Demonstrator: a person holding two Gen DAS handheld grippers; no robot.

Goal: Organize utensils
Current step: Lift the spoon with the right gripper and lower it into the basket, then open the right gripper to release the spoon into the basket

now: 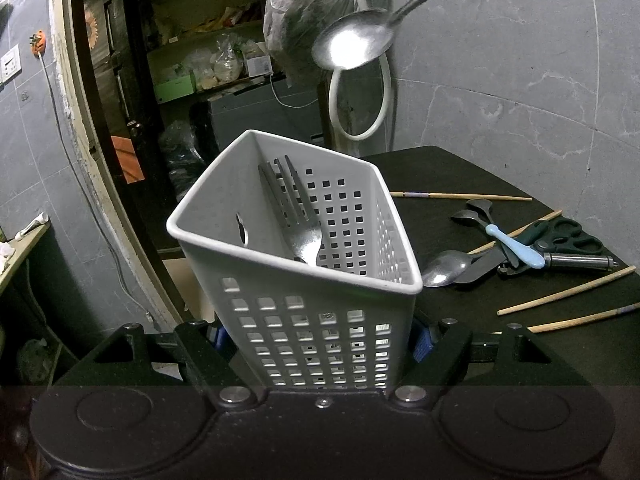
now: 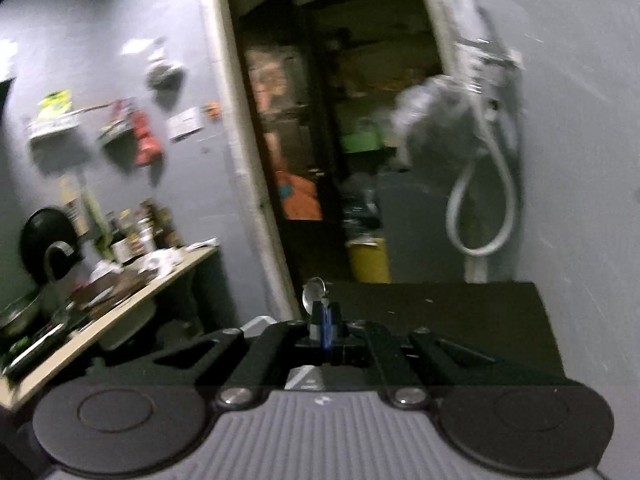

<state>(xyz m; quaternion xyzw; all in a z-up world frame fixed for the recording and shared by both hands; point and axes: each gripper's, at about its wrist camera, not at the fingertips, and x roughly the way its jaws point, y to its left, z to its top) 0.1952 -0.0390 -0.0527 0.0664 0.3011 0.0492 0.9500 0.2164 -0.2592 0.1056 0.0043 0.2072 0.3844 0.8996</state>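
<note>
My left gripper is shut on a white perforated utensil basket, its blue pads pressing on the two sides. The basket tilts slightly at the left edge of a dark table and holds two steel forks, tines up. A large steel spoon hangs in the air above the basket, its handle running off the top right of the left wrist view. In the blurred right wrist view, my right gripper is shut on that spoon, whose bowl pokes out past the fingertips.
On the table right of the basket lie a spoon, two small dark spoons, a light blue utensil, black scissors, a steel-handled tool and several wooden chopsticks. A doorway, hanging bag and hose stand behind.
</note>
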